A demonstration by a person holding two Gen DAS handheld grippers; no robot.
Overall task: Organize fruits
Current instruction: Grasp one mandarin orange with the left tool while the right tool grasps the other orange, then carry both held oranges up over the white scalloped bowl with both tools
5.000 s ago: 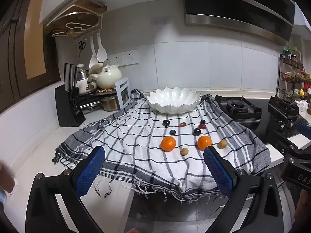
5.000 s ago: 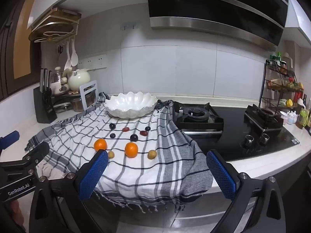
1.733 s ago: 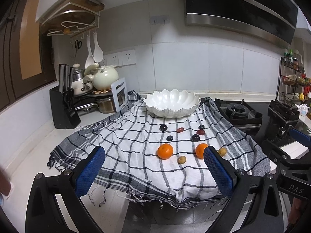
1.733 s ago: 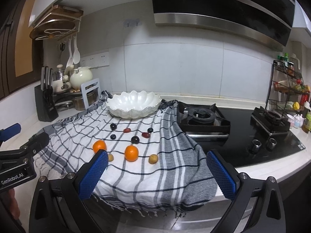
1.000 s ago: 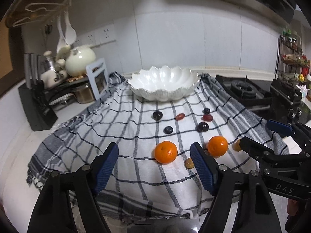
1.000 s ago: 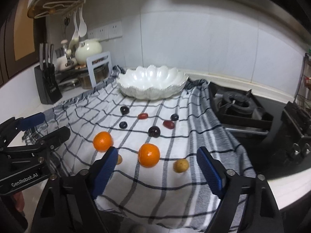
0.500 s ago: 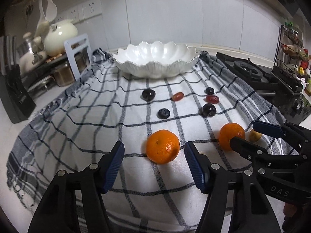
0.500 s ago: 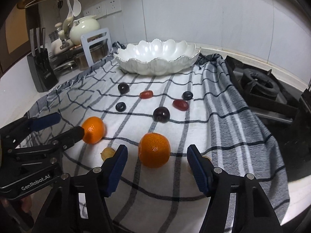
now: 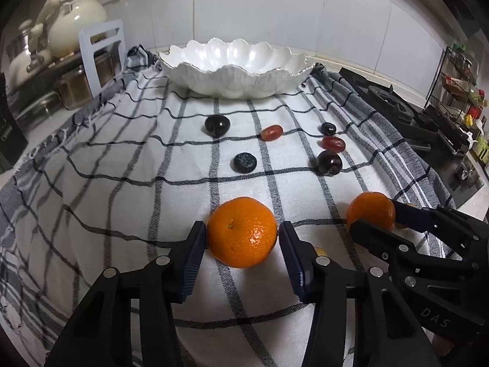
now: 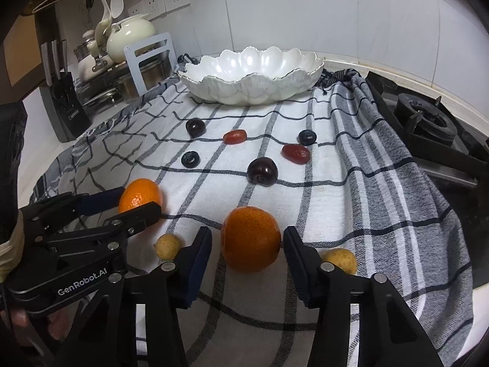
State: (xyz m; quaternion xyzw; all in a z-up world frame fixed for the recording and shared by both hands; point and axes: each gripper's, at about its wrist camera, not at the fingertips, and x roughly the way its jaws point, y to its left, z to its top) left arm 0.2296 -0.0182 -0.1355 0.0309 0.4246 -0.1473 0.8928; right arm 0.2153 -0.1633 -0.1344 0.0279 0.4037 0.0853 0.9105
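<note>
Two oranges lie on the checked cloth (image 9: pixel 122 183) in front of a white scalloped bowl (image 9: pixel 235 84). My left gripper (image 9: pixel 243 229) has the left orange (image 9: pixel 241 235) between its blue pads, jaws closing, pads at the peel with slivers of gap. My right gripper (image 10: pixel 247 232) straddles the right orange (image 10: pixel 250 244), jaws closing, with a gap at its left pad. Each gripper also shows in the other view: the right gripper (image 9: pixel 376 217) and the left gripper (image 10: pixel 137 202). Dark cherries (image 10: pixel 262 171), blueberries (image 10: pixel 190 159) and red oval fruits (image 10: pixel 295 153) lie further back.
Two small yellow fruits (image 10: pixel 167 246) (image 10: pixel 339 260) sit beside my right gripper's fingers. A gas stove (image 10: pixel 428 122) is at the right, a knife block (image 10: pixel 65 104), pots and a cream teapot (image 9: pixel 76 33) at the left. A hand (image 10: pixel 18 315) holds the left gripper.
Both grippers came down and forward onto the cloth, each over its own orange, and both pairs of jaws narrowed from wide to close around the fruit.
</note>
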